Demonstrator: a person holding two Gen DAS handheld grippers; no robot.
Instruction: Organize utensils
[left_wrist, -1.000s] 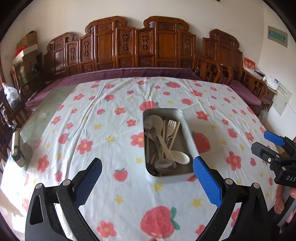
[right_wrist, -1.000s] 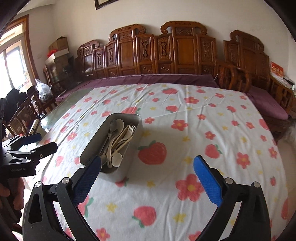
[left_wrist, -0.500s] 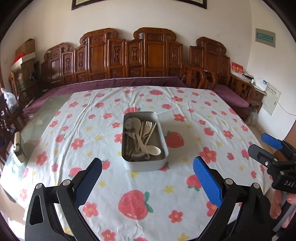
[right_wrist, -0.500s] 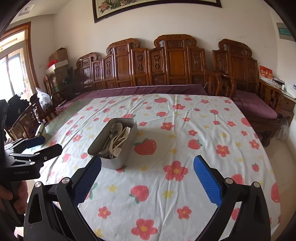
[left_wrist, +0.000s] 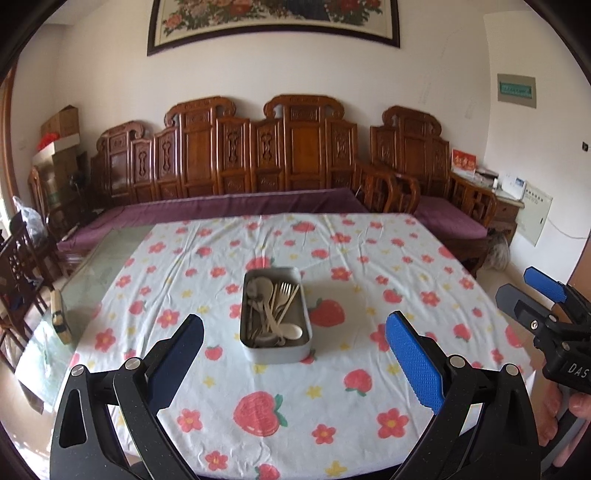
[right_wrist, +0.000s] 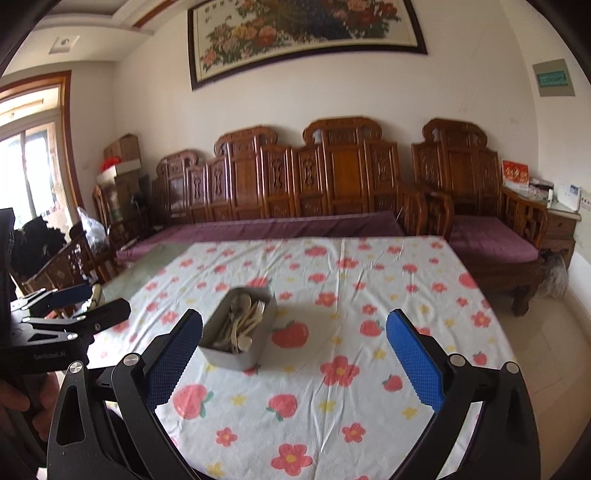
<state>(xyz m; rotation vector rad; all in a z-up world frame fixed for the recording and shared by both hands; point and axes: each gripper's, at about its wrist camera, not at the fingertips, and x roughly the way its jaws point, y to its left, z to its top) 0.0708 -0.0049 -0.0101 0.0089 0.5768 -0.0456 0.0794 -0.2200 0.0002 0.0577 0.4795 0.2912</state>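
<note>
Holding both grippers wide open and empty, you had left gripper and right gripper well short of the tin of utensils ahead; task looked done, or next needed a reach forward.

Table, floral cloth (glass bare left); tin centre.

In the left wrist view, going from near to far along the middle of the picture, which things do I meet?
Big strawberry print on the tablecloth → metal tin holding utensils → purple bench cushion → carved wooden bench back → framed flower painting.
</note>
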